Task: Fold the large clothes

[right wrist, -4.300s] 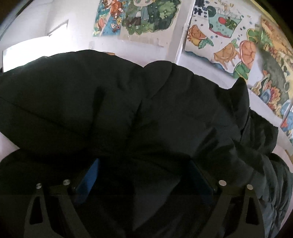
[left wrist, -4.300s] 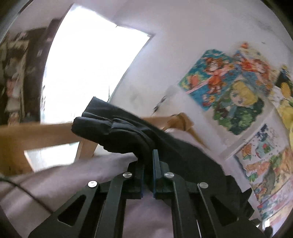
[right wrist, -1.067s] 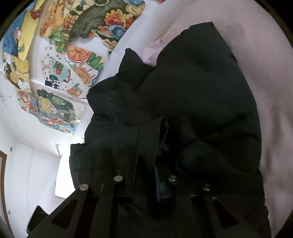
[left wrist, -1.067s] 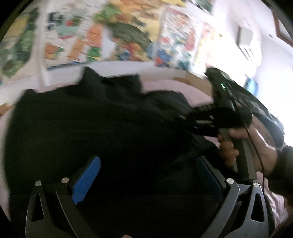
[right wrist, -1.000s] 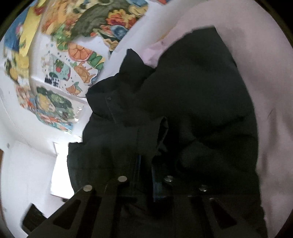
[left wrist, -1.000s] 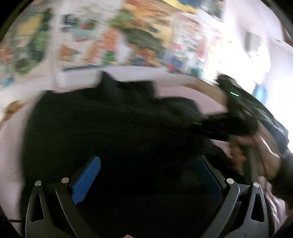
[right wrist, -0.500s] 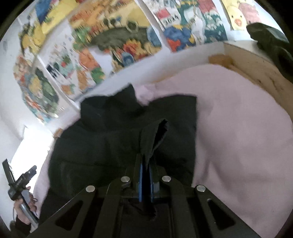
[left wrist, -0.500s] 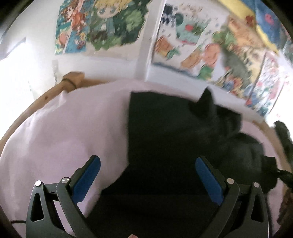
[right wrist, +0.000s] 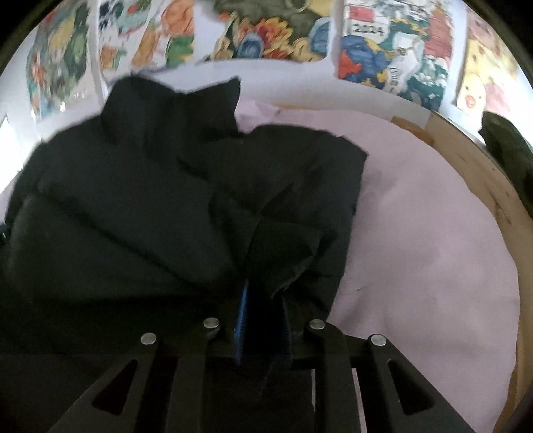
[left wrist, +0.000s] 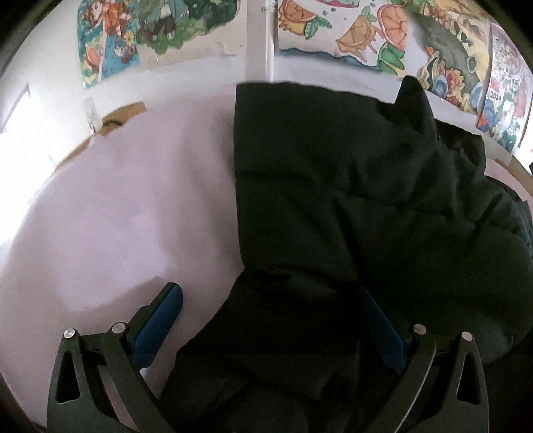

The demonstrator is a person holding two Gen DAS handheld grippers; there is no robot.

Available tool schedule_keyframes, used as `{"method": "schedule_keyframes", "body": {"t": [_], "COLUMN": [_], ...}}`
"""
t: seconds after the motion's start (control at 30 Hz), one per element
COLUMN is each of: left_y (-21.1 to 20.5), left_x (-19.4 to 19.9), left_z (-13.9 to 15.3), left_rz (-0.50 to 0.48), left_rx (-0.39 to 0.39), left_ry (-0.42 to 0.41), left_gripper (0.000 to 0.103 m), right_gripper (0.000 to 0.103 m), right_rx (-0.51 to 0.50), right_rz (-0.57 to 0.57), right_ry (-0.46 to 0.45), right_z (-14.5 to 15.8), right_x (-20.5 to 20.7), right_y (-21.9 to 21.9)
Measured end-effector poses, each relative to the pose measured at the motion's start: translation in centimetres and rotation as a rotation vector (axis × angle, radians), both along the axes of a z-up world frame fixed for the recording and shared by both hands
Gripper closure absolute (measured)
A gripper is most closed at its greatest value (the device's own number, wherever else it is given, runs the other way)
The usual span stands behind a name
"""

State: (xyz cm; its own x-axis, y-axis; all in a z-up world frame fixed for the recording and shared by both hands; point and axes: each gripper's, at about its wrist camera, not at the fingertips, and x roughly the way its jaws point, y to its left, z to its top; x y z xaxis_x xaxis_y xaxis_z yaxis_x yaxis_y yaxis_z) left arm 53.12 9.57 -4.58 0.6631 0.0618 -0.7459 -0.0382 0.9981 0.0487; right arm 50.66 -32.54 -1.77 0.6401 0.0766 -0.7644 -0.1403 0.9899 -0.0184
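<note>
A large black padded jacket [left wrist: 349, 206] lies on a pale pink sheet [left wrist: 116, 216]. In the left wrist view its straight left edge runs toward the wall and its collar points up at the back. My left gripper [left wrist: 271, 319] is open, its blue pads spread wide, low over the jacket's near left edge. In the right wrist view the jacket [right wrist: 133, 200] fills the left and middle. My right gripper [right wrist: 263, 309] is shut on a fold of the jacket's fabric near its right side.
The sheet covers a round surface with a wooden rim [right wrist: 493, 186]. Colourful posters [left wrist: 366, 23] cover the white wall behind. A dark green object [right wrist: 509, 146] sits on the rim at the far right. Bare pink sheet lies on either side of the jacket.
My left gripper has moved closer to the jacket's left edge, still open. My right gripper has stayed shut on the fold and dropped lower toward the jacket, which now lies flatter.
</note>
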Motion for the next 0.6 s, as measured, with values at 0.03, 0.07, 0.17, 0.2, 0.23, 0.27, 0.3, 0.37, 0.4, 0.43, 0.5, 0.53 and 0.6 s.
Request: {"method": "schedule_keyframes", "body": {"t": [0.03, 0.07, 0.17, 0.2, 0.23, 0.27, 0.3, 0.37, 0.4, 0.43, 0.5, 0.53, 0.6], "left_y": [0.1, 0.2, 0.7, 0.8, 0.9, 1.0, 1.0, 0.7, 0.4, 0.0, -1.3, -2.0, -3.3], "left_x": [0.0, 0.2, -0.3, -0.9, -1.5, -2.3, -3.3, -4.4, -4.4, -4.0, -2.2, -0.8, 2.0], "left_z": [-0.3, -0.2, 0.9, 1.8, 2.6, 3.8, 5.1, 7.7, 8.6, 9.3, 10.5, 10.8, 11.1], "left_rz": [0.0, 0.0, 0.011, 0.028, 0.036, 0.032, 0.016, -0.031, -0.052, -0.069, -0.107, -0.127, -0.158], "left_rx": [-0.003, -0.005, -0.017, -0.008, -0.002, -0.003, -0.007, -0.011, -0.016, -0.025, -0.066, -0.098, -0.153], "left_ry": [0.002, 0.005, -0.01, -0.035, -0.065, -0.112, -0.177, -0.296, -0.324, -0.34, -0.349, -0.343, -0.322], "left_gripper": [0.001, 0.001, 0.001, 0.001, 0.001, 0.001, 0.001, 0.001, 0.001, 0.001, 0.001, 0.001, 0.001], "right_gripper": [0.085, 0.084, 0.083, 0.083, 0.08, 0.078, 0.069, 0.046, 0.033, 0.032, 0.032, 0.03, 0.028], "right_rx": [-0.007, -0.012, 0.012, 0.035, 0.065, 0.095, 0.117, 0.145, 0.163, 0.178, 0.207, 0.213, 0.225], "right_rz": [-0.003, -0.004, 0.002, 0.001, 0.0, 0.002, 0.008, 0.013, 0.011, 0.016, 0.04, 0.048, 0.069], "right_ry": [0.008, 0.011, 0.007, 0.002, -0.002, -0.01, -0.032, -0.083, -0.112, -0.127, -0.136, -0.137, -0.142], "right_z": [-0.5, -0.7, -0.2, 0.4, 1.1, 1.9, 2.9, 4.4, 5.2, 5.7, 6.7, 7.0, 7.6], "right_x": [0.2, 0.4, 0.3, 0.1, -0.1, -0.2, -0.4, -0.4, -0.3, 0.0, 1.2, 1.9, 4.1], "right_y": [0.2, 0.3, -0.1, -0.6, -1.2, -1.9, -2.4, -3.1, -3.4, -3.4, -2.6, -2.2, -1.3]}}
